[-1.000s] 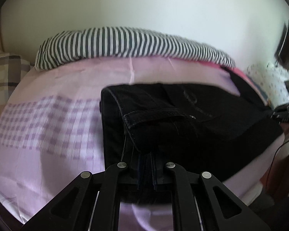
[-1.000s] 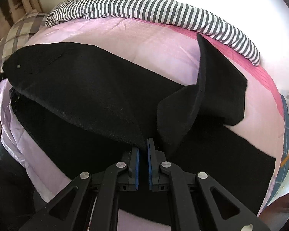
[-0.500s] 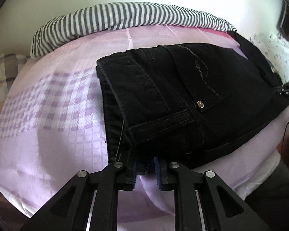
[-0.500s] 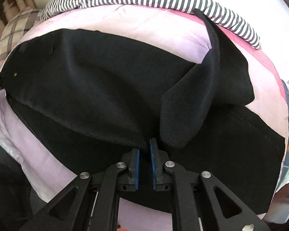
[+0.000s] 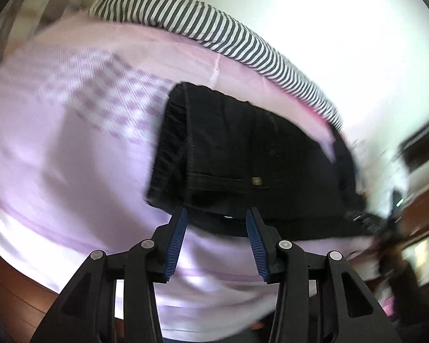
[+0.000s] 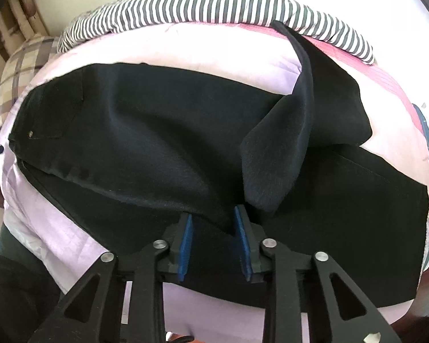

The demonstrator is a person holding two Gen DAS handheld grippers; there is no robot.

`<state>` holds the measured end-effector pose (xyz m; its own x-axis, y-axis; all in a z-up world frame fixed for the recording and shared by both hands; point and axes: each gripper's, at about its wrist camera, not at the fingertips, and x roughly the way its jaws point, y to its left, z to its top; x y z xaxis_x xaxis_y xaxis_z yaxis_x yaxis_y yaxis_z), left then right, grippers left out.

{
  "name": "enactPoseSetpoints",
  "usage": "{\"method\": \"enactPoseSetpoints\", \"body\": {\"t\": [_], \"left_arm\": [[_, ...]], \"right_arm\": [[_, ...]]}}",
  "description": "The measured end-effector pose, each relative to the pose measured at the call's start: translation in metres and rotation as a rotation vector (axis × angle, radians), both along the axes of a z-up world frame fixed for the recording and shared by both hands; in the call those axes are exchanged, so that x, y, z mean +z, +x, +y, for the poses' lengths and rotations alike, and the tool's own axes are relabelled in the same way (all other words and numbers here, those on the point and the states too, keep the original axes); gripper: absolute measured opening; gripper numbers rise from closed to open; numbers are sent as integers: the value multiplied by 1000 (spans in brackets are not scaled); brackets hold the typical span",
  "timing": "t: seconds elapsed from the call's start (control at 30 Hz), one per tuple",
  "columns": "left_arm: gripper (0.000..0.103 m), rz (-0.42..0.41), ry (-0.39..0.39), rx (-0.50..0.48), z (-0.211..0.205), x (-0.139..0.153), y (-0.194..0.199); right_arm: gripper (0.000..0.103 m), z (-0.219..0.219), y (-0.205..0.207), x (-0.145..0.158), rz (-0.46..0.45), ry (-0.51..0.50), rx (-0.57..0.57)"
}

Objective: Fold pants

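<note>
Black pants (image 6: 163, 143) lie across a pink bed, one leg folded over the other, with a cuff end standing up in a ridge (image 6: 306, 94). The waistband with a brass rivet shows in the left wrist view (image 5: 228, 154). My left gripper (image 5: 216, 214) is open and empty, just short of the waistband edge. My right gripper (image 6: 213, 214) is open, its blue pads on either side of a fold of the leg fabric, not clamping it.
The pink and lilac checked bedsheet (image 5: 71, 131) covers the bed. A black-and-white striped blanket (image 6: 214, 5) runs along the far side by the wall. A plaid pillow (image 6: 17, 68) lies at the left. Dark floor (image 5: 20, 291) lies below the bed edge.
Both grippers have opened and let go of the pants. The left gripper has drawn back from the waistband and its view swung. The lifted fabric has settled onto the bed.
</note>
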<state>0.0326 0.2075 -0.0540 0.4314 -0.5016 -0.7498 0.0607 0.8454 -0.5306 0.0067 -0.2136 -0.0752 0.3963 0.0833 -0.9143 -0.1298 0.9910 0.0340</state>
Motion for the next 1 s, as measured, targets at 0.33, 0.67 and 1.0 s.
{"method": "enactPoseSetpoints", "body": {"t": [0.33, 0.67, 1.0], "left_arm": [[45, 124, -178, 119, -18, -41, 14], [29, 87, -240, 253, -14, -45, 23], [22, -2, -121, 216, -24, -29, 22]], "right_arm": [[40, -6, -20, 22, -64, 79, -38], [41, -9, -19, 24, -89, 84, -106], [41, -44, 14, 39, -121, 59, -244]]}}
